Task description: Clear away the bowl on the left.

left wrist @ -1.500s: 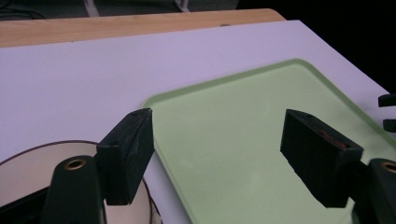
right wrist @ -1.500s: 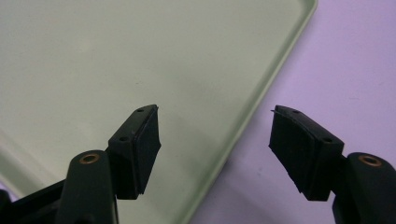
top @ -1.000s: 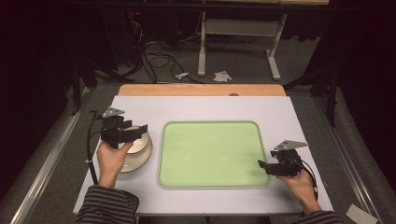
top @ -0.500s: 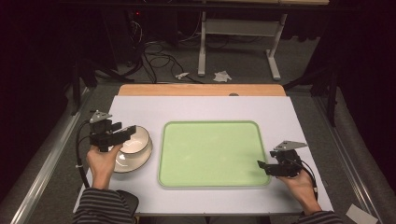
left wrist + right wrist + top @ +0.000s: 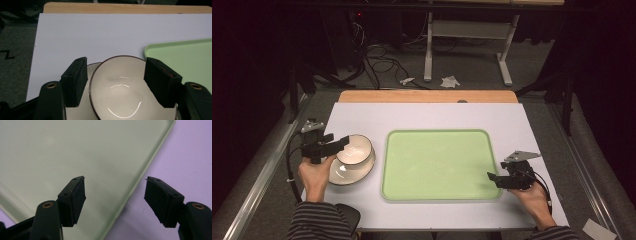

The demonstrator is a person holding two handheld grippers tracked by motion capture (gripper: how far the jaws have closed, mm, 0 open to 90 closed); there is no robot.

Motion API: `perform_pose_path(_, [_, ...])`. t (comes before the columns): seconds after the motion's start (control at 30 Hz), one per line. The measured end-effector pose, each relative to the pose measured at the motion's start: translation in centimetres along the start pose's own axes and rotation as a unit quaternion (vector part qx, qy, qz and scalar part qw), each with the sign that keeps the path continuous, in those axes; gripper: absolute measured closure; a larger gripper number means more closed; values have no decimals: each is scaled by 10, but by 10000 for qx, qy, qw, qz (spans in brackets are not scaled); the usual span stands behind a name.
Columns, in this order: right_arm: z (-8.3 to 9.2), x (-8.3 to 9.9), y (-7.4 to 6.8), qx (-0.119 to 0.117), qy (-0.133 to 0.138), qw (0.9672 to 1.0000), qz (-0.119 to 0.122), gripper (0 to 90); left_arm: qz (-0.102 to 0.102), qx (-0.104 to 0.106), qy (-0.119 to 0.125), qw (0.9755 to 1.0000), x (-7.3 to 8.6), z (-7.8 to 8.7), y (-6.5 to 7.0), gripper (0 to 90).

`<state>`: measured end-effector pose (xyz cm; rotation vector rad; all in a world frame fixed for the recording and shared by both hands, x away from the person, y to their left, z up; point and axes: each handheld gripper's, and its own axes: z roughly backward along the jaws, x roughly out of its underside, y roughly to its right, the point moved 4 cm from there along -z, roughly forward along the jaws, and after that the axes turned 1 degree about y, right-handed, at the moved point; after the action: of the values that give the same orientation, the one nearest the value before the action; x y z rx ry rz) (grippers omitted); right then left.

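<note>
Two cream bowls with dark rims are stacked at the table's left; the upper bowl (image 5: 357, 150) (image 5: 120, 100) sits tilted in the lower bowl (image 5: 343, 176) (image 5: 75, 113). My left gripper (image 5: 343, 141) (image 5: 116, 61) hovers at the upper bowl's left rim. Its jaws have just been closing a little but still stand wide, with the rim between them and neither pad visibly pressing. A light green tray (image 5: 437, 131) (image 5: 175, 50) (image 5: 75, 150) lies in the middle. My right gripper (image 5: 492, 178) (image 5: 115, 180) is open over the tray's front right corner, the tray's edge running between its jaws.
The white table top (image 5: 427, 115) has a wooden strip (image 5: 427, 96) along its far edge. Beyond it are cables and a metal stand's legs (image 5: 429, 55) on the dark floor. The person's forearms in striped sleeves come in at the bottom.
The left gripper has moved left and down from above the bowls to the upper bowl's left rim, uncovering the bowls. The right gripper has stayed put.
</note>
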<state>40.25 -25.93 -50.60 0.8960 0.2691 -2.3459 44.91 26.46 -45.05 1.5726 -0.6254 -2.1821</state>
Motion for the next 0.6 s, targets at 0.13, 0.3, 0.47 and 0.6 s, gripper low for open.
perform_pose_path(0.13, [0,0,0,-15,-6,10000,0,344,62,-119,-130,9998,3,-4,-5,359])
perform_pose_path(0.3, [0,0,-1,-24,-19,10000,18,344,70,-350,-399,9986,11,-10,-8,357])
perform_pose_path(0.47, [0,0,-1,-18,-15,10000,10,344,119,-643,-622,9959,17,-17,-17,326])
perform_pose_path(0.6, [-1,0,-1,-26,-24,10000,46,344,422,-669,-719,9943,18,-18,-25,337])
